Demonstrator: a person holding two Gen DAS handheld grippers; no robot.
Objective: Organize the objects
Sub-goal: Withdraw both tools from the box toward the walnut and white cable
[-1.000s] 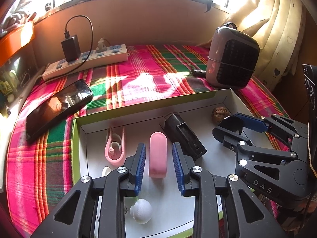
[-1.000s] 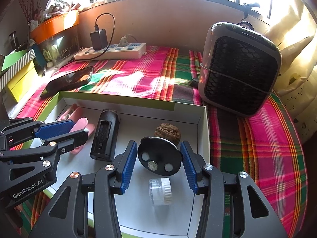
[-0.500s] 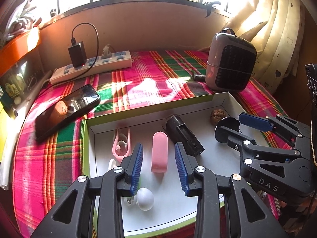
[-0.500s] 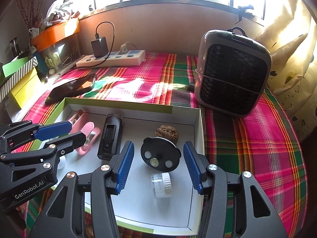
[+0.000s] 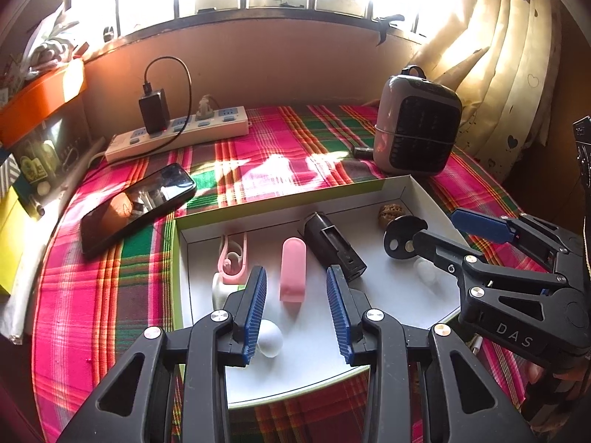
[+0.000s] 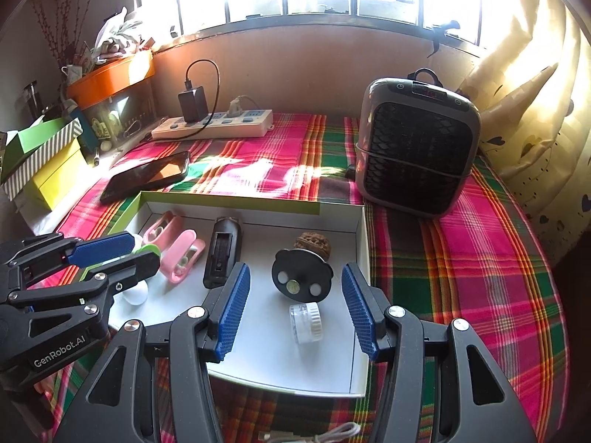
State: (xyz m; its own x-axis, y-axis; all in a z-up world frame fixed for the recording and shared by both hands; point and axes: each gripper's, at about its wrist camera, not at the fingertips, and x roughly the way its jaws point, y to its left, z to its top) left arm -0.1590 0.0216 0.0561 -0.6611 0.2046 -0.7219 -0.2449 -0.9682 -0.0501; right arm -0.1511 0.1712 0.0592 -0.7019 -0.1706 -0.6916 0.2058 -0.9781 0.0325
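Note:
A shallow white box with a green rim (image 5: 280, 199) (image 6: 229, 199) lies on the plaid cloth. In it lie a pink clip (image 5: 232, 258), a pink case (image 5: 293, 273) (image 6: 183, 254), a black oblong device (image 5: 334, 249) (image 6: 223, 254), a walnut (image 5: 390, 214) (image 6: 314, 245), a black round disc (image 5: 400, 241) (image 6: 301, 280), a clear small jar (image 6: 306, 323) and a white egg-shaped piece (image 5: 269, 339). My left gripper (image 5: 297, 313) is open and empty above the box's near side. My right gripper (image 6: 295, 313) is open and empty above the jar and disc.
A black phone (image 5: 136, 206) (image 6: 147, 177) lies left of the box. A white power strip with a charger (image 5: 177, 133) (image 6: 214, 123) lies at the back. A grey heater (image 5: 417, 125) (image 6: 417, 147) stands at the right. Boxes (image 6: 40, 162) are stacked at the left edge.
Both grippers have drawn back and up from the box, so more of the table shows. Both have opened wider. The objects in the box have not moved.

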